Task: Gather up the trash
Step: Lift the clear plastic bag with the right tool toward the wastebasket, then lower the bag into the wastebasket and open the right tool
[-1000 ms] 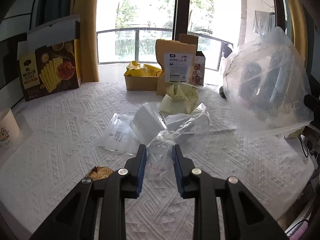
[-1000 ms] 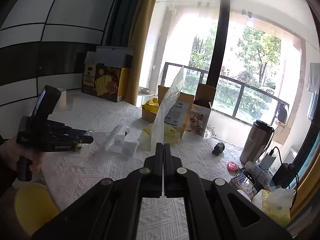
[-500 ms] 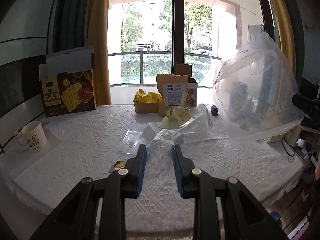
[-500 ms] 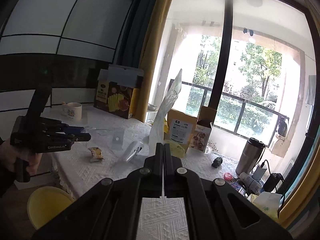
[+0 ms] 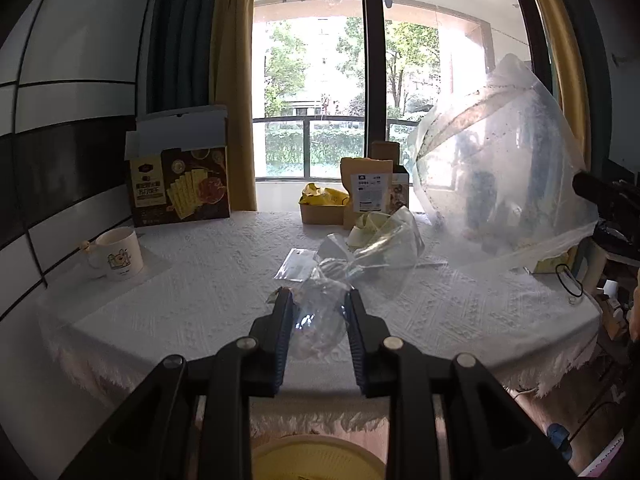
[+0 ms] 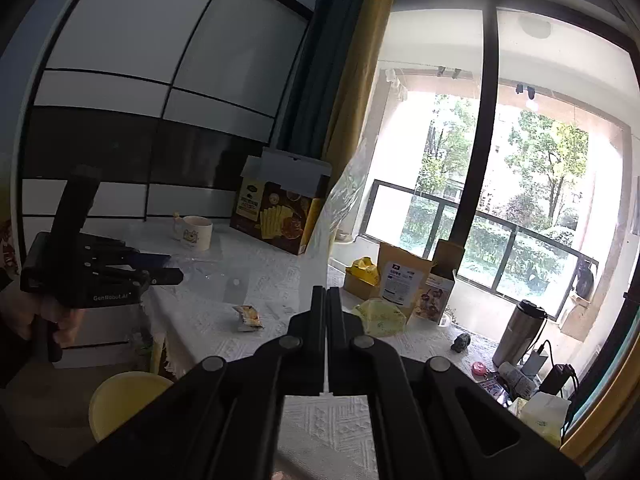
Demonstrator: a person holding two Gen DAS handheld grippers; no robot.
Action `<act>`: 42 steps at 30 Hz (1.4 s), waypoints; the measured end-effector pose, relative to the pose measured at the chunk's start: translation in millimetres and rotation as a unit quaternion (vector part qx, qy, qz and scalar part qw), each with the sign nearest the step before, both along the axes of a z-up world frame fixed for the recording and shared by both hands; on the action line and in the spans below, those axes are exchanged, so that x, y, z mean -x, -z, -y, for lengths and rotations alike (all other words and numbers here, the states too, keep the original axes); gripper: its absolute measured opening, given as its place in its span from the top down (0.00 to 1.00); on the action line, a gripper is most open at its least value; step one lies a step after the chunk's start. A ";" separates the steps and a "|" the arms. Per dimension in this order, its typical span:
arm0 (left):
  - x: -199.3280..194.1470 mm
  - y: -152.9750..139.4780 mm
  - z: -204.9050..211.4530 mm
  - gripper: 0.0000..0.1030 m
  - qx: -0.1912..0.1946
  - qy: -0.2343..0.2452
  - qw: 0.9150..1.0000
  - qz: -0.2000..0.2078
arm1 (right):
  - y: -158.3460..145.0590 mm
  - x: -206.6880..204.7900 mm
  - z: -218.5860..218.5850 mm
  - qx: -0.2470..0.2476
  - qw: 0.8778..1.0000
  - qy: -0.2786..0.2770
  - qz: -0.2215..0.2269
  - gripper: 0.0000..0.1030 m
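My left gripper [image 5: 319, 300] is shut on crumpled clear plastic wrap [image 5: 362, 264], held up in front of the table's near edge. My right gripper [image 6: 326, 294] is shut on the edge of a large clear plastic bag [image 6: 340, 204], which stands edge-on above it; the bag [image 5: 500, 176] hangs open at the right of the left wrist view. On the white tablecloth lie a flat clear packet [image 5: 296, 264], a small snack wrapper [image 6: 248, 316] and a crumpled pale yellow wrapper [image 6: 380, 316]. The left gripper [image 6: 160, 272] also shows in the right wrist view.
A mug [image 5: 118, 254] stands at the table's left. A brown snack box [image 5: 180, 184], a kraft pouch [image 5: 366, 190] and a small carton with yellow packets [image 5: 322, 204] stand by the window. A steel tumbler [image 6: 518, 332] and a yellow stool [image 6: 124, 400] are nearby.
Both grippers have pulled back and up from the table. The left one has lifted the clear wrap off the pile, and the right one still holds the bag.
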State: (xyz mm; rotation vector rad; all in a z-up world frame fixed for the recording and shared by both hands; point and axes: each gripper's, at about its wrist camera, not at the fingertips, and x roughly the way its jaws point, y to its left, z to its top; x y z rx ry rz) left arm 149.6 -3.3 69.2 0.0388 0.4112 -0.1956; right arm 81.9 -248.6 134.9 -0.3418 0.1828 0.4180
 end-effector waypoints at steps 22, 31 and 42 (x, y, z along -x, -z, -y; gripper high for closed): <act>72.9 102.4 -93.3 0.75 0.069 -0.089 0.988 -0.104 | 100.5 34.3 -95.3 0.008 0.984 -0.146 -0.103 1.00; 91.3 110.3 -119.0 0.75 0.079 -0.120 0.984 -0.110 | 158.2 42.7 -129.3 0.037 0.969 -0.180 -0.162 1.00; 95.5 116.5 -129.6 0.75 0.082 -0.133 0.981 -0.115 | 219.3 28.7 -150.6 0.050 0.938 -0.211 -0.269 1.00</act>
